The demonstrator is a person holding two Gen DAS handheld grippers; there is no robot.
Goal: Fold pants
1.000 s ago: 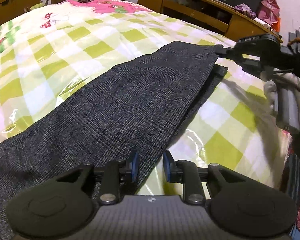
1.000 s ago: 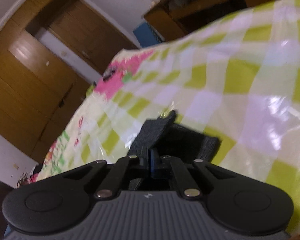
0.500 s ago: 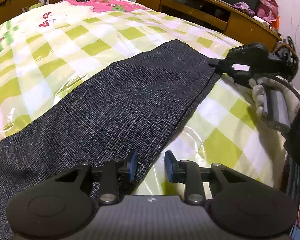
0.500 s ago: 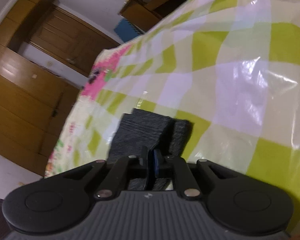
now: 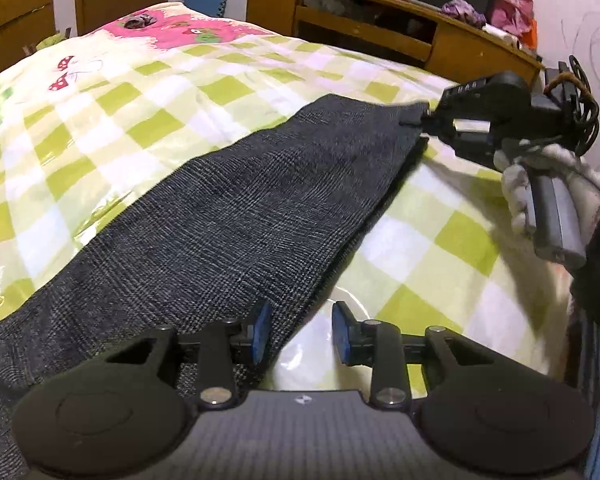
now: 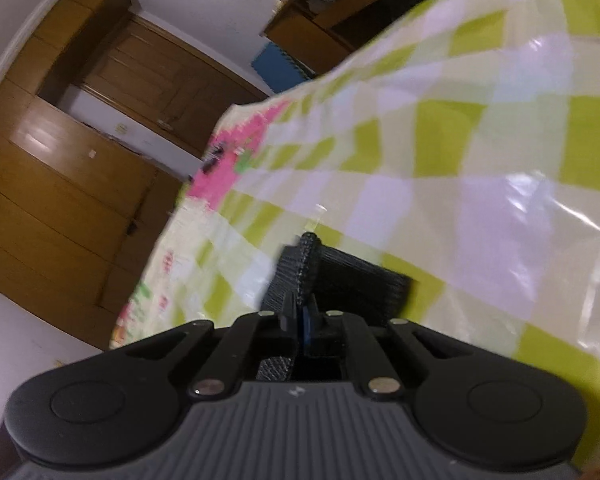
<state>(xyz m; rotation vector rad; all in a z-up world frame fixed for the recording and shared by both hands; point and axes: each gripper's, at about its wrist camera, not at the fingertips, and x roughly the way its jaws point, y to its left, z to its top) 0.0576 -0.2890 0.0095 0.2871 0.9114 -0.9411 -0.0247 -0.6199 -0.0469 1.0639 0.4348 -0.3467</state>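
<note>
Dark grey checked pants (image 5: 236, 216) lie stretched along the bed, legs stacked, reaching from lower left to upper right. My left gripper (image 5: 300, 328) is open, its blue pads either side of the pants' near edge, low over the cover. My right gripper (image 5: 422, 118) is shut on the pants' hem corner at the far end. In the right wrist view the right gripper (image 6: 300, 314) pinches the hem (image 6: 306, 264), which stands up a little between the pads.
The bed has a glossy green, white and pink checked cover (image 5: 132, 92). A wooden desk (image 5: 380, 28) with clothes stands behind the bed. Wooden wardrobe doors (image 6: 60, 168) lie to the left. The bed's edge (image 5: 560, 320) is at the right.
The right gripper has lifted the hem corner slightly and tilted, keeping hold. The left gripper has stayed open at the pants' near edge.
</note>
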